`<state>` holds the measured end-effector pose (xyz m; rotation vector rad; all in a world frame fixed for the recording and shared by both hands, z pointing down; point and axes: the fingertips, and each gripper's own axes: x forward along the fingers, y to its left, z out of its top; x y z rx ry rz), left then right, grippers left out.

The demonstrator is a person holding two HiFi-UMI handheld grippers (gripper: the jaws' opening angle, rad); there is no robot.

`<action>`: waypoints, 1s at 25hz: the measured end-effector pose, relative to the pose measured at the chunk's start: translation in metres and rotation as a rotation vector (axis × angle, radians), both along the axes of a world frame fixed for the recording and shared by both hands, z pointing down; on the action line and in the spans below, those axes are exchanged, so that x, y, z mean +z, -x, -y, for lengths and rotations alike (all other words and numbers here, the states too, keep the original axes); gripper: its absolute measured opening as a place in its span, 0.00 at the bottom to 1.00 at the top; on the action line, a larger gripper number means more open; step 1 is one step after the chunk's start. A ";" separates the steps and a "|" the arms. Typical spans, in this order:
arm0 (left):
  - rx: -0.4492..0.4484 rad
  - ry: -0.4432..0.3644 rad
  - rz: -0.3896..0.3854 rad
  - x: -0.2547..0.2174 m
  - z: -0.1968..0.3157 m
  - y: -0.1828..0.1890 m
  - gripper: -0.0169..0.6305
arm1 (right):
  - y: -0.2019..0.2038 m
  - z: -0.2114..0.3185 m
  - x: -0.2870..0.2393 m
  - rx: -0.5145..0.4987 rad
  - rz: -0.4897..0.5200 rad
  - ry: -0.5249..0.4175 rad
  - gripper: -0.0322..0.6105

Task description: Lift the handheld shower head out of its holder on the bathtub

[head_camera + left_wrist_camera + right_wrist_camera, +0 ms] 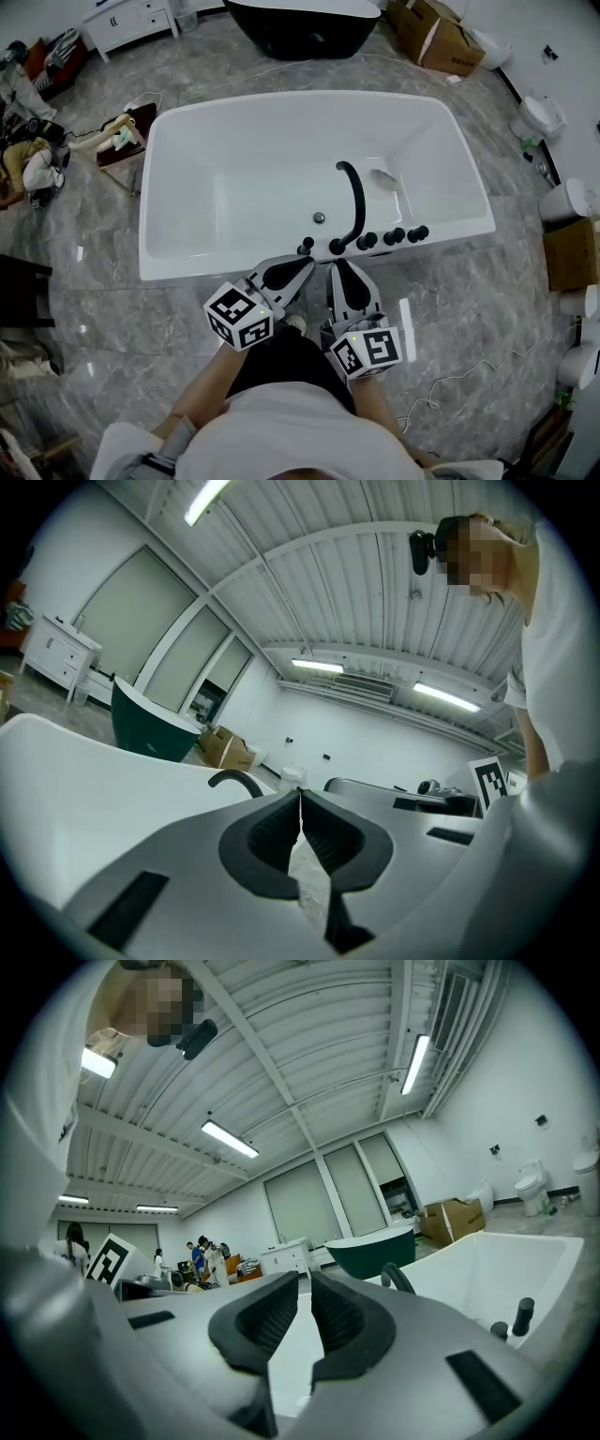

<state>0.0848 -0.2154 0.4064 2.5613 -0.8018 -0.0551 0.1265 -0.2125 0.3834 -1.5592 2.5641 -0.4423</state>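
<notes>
The white bathtub (441,117) has a curved black spout (356,202) and a row of black knobs (366,242) on its near rim, and the shower head (417,232) seems to be the upright black piece at the right end of that row, in its holder. Both grippers are just outside that rim, side by side and apart from the fittings. The left gripper (298,265) has its jaws pressed together at the tips with nothing in them, and the right gripper (343,270) has only a thin slit between its jaws and holds nothing.
</notes>
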 end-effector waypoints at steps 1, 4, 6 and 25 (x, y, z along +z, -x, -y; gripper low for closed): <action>-0.008 0.001 0.001 0.000 0.003 0.001 0.05 | 0.001 0.004 0.000 -0.009 0.008 0.001 0.12; -0.026 0.010 0.010 0.002 0.011 0.011 0.05 | 0.008 0.015 0.000 -0.023 0.010 0.001 0.33; -0.039 0.015 0.015 0.003 0.018 0.018 0.05 | 0.014 0.023 0.002 -0.023 -0.013 0.002 0.35; -0.042 0.121 0.034 0.074 0.073 0.046 0.05 | 0.038 0.070 0.077 0.004 -0.161 0.097 0.34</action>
